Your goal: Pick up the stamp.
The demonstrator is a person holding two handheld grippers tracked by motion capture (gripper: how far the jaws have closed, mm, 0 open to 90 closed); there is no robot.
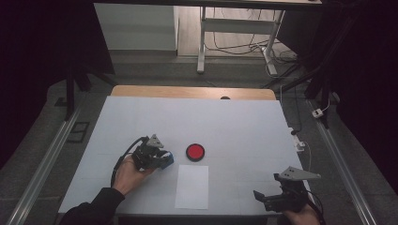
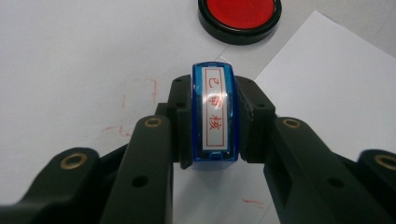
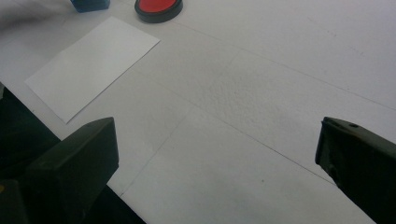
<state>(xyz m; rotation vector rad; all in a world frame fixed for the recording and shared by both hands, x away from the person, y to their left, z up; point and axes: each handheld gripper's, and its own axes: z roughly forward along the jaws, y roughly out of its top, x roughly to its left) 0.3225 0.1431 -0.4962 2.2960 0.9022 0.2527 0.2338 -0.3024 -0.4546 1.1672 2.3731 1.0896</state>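
Blue stamp (image 1: pixel 165 160) is sitting clamped in the left tool (image 1: pixel 157 157) beside the red ink pad (image 1: pixel 195 152) and paper (image 1: pixel 192 186) on the white surface (image 1: pixel 234 126); the right tool (image 1: pixel 270 199) is hovering near the front edge.

Left gripper view: jaws are pinching the stamp (image 2: pixel 215 116) from both sides.

Right gripper view: jaws are standing wide apart.

We see a big white table (image 1: pixel 234 122) with a wooden edge (image 1: pixel 192 92) at its far side. Behind it, on the grey floor (image 1: pixel 155 70), stands a white desk frame (image 1: pixel 234 28) with black cables (image 1: pixel 239 47) lying under it. A metal rail (image 1: pixel 42 164) runs along the left.
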